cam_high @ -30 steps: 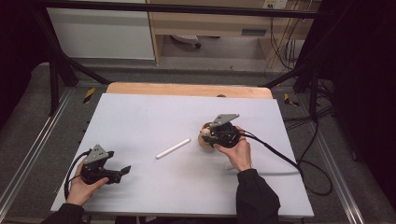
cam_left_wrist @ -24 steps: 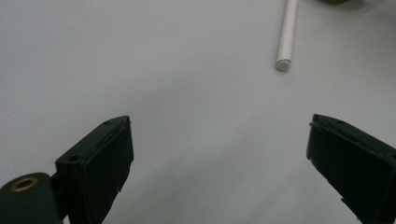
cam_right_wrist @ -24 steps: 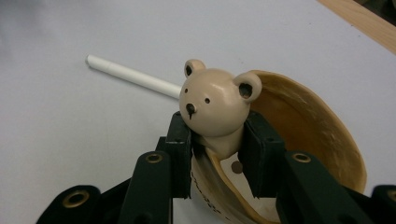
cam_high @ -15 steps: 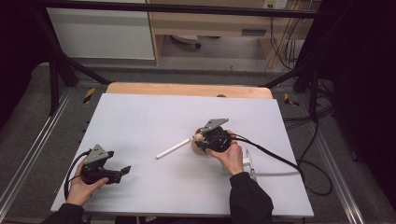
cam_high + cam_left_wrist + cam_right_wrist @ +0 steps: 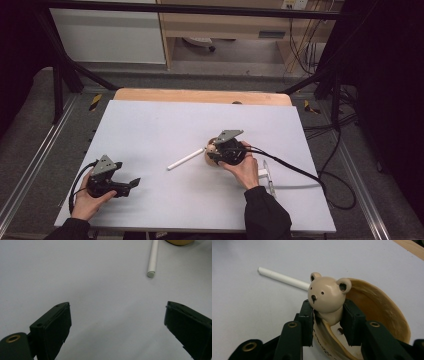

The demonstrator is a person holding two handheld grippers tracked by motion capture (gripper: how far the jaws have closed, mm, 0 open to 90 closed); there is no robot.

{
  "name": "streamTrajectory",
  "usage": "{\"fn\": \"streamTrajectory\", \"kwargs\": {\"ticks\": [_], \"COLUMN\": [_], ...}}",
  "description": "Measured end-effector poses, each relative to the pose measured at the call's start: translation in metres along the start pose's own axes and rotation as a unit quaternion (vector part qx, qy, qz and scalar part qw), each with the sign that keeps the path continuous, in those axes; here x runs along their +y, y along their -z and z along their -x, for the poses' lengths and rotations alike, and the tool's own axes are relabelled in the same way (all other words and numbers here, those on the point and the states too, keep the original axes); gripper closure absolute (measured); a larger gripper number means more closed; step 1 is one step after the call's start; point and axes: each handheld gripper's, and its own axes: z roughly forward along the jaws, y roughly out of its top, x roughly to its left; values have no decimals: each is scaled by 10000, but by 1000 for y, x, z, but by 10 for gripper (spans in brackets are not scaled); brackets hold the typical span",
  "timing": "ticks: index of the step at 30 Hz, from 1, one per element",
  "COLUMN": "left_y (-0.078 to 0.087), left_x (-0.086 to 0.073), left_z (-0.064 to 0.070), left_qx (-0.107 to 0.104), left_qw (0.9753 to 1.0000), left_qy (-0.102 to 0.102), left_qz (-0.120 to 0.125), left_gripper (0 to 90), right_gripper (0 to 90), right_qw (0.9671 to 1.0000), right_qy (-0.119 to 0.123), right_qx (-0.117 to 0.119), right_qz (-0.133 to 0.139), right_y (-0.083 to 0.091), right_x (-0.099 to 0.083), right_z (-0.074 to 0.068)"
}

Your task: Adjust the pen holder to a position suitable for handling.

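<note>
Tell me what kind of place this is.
Probably a lab recording station: a white table inside a black frame, loose cables on the floor, and hand-held tongs gripping a bear-headed bowl.

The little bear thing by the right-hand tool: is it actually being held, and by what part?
Yes. The right gripper clamps the bear-headed holder at its neck, just below the head. The left gripper is open, holding nothing.

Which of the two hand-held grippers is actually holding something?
The right gripper: its jaws clamp the bear-headed piece on the tan bowl. The left gripper has jaws wide apart over bare table.
</note>
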Motion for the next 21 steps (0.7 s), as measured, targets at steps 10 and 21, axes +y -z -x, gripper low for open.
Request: {"fn": "streamTrajectory", "kwargs": {"ticks": [10, 21], "left_y": [-1, -2], "left_x": [0, 1], "left_z": [0, 1], "left_qx": [-2, 7], "left_qw": [10000, 10000], "left_qy": [23, 30], "left_qz": [-5, -41], "left_gripper": [72, 74], "right_gripper": [287, 62], "right_qw": [9996, 9979], "right_qy": [-171, -619], "right_qx": [42, 141], "right_qz": [208, 103], "right_y": [19, 45], "right_x": [-1, -14], "right_z": [0, 4]}}
